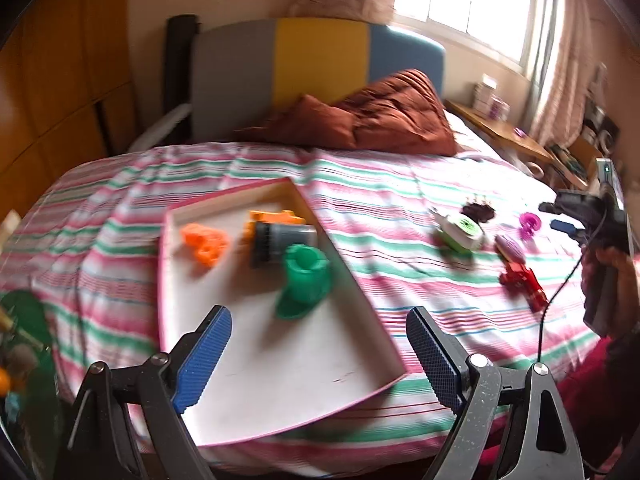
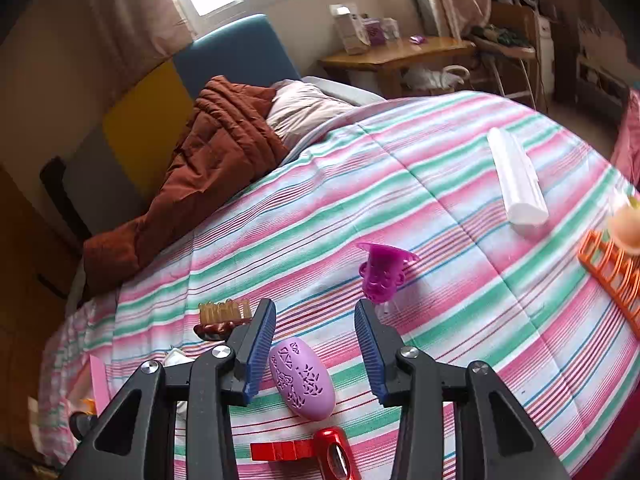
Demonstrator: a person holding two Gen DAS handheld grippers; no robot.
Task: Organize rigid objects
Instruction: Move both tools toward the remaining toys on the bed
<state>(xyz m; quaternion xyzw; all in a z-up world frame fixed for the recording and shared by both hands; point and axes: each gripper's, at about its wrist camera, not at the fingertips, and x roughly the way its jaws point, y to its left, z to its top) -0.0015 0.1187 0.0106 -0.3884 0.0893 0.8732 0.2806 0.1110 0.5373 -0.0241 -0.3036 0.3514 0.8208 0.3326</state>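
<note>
Bed with a striped sheet [image 1: 380, 200], a brown quilt [image 1: 384, 116] bunched at the headboard and a wooden side table [image 2: 396, 56] by the window. A white tray [image 1: 280, 360] with a pink rim lies on the sheet and has 4 pieces in it: an orange piece [image 1: 204, 244], a yellow-orange one [image 1: 276, 216], a grey cylinder [image 1: 280, 240] and a green cup [image 1: 306, 280], all bunched toward its far half. To the right of the tray, loose on the sheet: a white-and-green part [image 1: 460, 232], a dark brush [image 2: 224, 316], a magenta cup [image 2: 380, 272], a lilac oval [image 2: 302, 376] and a red piece [image 2: 316, 452]. Further off there's a white tube [image 2: 516, 176] and an orange rack [image 2: 612, 272] at the bed's edge. Left gripper [image 1: 316, 356] hovers over the near end of the tray, tilted down, jaws spread wide with nothing between them. Right gripper [image 2: 316, 352] also points down at the sheet, jaws partly apart and gripping nothing; the lilac oval lies just below the gap, the red piece nearer the camera. A hand [image 1: 608, 276] holds that gripper at the left view's right edge.
</note>
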